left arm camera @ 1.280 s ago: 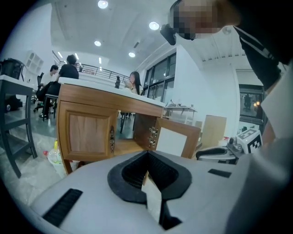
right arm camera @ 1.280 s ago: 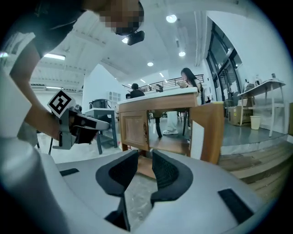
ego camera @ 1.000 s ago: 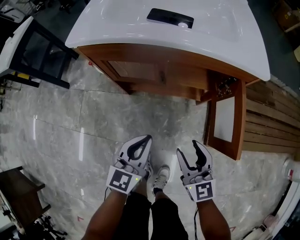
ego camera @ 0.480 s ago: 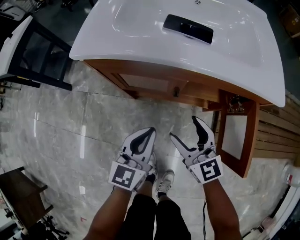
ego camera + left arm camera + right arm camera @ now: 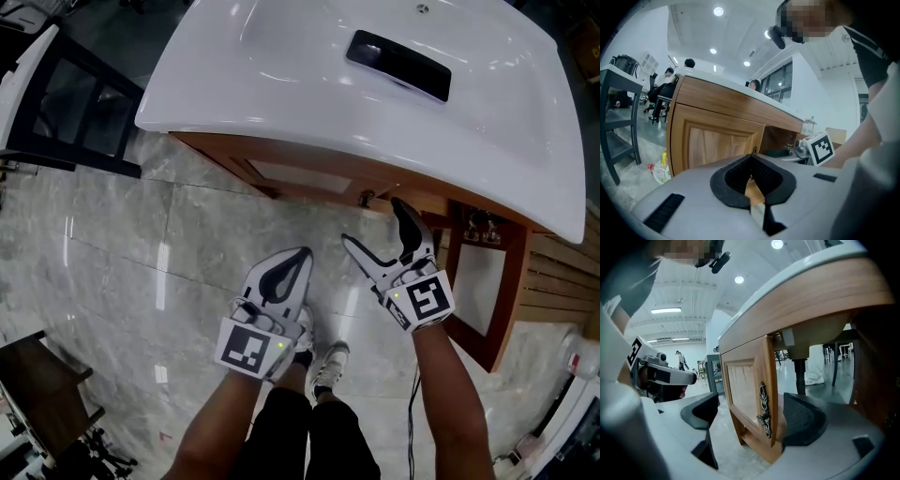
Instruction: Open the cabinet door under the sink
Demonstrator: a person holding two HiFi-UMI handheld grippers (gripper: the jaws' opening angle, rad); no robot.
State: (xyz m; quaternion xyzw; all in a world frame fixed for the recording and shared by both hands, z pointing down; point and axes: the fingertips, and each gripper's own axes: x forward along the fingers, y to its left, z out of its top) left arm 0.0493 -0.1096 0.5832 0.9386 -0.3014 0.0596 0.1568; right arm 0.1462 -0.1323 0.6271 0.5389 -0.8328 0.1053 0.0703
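- Wood, lacquered honey-brown, makes up the cabinet door [image 5: 743,390], a flat panel in a raised frame with a square free edge. It stands upright between the jaws of the right claw [image 5: 373,223], under the glossy white sink top [image 5: 375,103]
- The right claw's jaws have just been opening and now gape wide, straddling that free edge. One ribbed black pad [image 5: 802,420] sits behind the edge and the other stands well clear of the panel's face, so nothing is pinched yet
- The handle [image 5: 763,409] is small, dark, ornate cast metal with a knob, fixed to the face just inside the edge and squarely between the jaws
- The left claw [image 5: 302,255] is pressed together on nothing, to the left of the right claw and nearer the person
- The door looks stiff and fairly heavy, with its hinges beyond the right claw's left jaw, so it should swing in an arc
- The best hold is probably the free edge at handle height. The lacquer looks slick, and the handle seems too small and knobby for a sure bite
- To the right of the right claw, the neighbouring door [image 5: 478,281] hangs open, and the drain pipe [image 5: 800,373] shows behind the right jaw
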